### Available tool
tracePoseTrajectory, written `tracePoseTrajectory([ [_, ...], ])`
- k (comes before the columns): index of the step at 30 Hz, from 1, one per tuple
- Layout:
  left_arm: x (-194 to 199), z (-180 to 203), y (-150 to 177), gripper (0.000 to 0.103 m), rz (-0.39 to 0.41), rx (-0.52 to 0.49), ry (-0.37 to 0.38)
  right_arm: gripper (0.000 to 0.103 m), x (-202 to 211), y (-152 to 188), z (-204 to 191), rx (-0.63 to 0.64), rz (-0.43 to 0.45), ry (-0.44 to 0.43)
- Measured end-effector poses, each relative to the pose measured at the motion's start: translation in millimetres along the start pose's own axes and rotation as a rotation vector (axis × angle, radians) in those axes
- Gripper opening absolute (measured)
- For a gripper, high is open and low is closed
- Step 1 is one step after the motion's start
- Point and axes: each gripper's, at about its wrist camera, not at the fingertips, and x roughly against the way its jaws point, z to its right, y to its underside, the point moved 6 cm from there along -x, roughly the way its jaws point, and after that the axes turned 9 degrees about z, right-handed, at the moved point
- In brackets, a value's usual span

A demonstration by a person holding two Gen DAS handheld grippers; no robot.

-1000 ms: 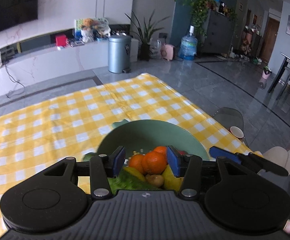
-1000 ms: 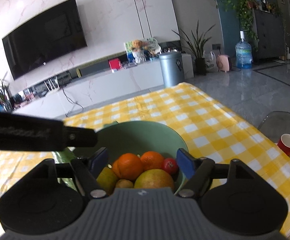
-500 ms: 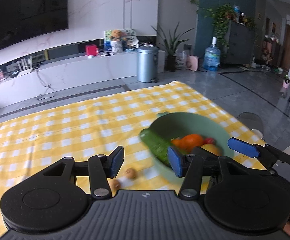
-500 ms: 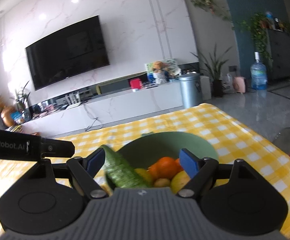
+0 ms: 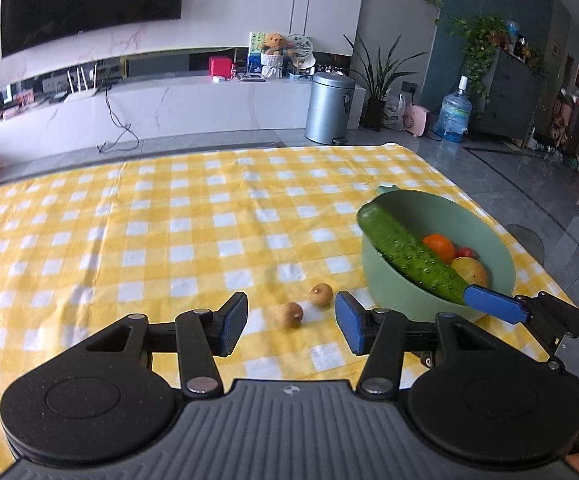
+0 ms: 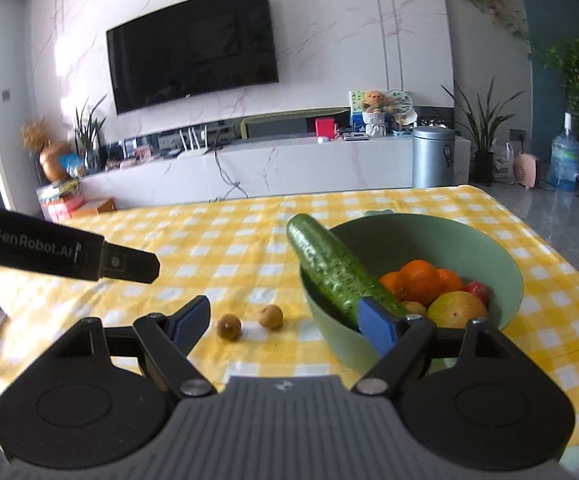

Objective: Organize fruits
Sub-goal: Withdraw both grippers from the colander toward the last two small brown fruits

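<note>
A green bowl (image 5: 501, 248) stands on the yellow checked cloth at the right. It holds a long cucumber (image 5: 407, 258) leaning over its rim, oranges (image 6: 419, 280), a yellow fruit (image 6: 455, 310) and a small red one (image 6: 479, 290). Two small brown fruits (image 5: 289, 315) (image 5: 321, 294) lie on the cloth just left of the bowl. My left gripper (image 5: 291, 328) is open above the cloth, and the nearer brown fruit shows in its gap, untouched. My right gripper (image 6: 285, 326) is open and empty, its right pad in front of the bowl (image 6: 429, 224).
The yellow checked cloth (image 5: 149, 240) stretches far to the left and back. Its right edge (image 6: 569, 264) runs just past the bowl, with floor beyond. The left gripper's body (image 6: 69, 252) reaches in at the left of the right wrist view.
Both grippers have drawn back and to the left from over the bowl. The bowl has slid from the middle to the right of both views. Two small brown fruits have come into view.
</note>
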Motion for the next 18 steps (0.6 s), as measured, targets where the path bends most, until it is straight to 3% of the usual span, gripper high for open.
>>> tracePoseTrajectory([
  [10, -20, -24, 24, 0.060, -0.024, 0.049, 0.049, 0.053, -20, 15, -16, 0.096, -0.102, -0.021],
  [18, -36, -44, 34, 0.060, -0.036, 0.106, 0.040, 0.043, -44, 25, -15, 0.038, -0.198, -0.005],
])
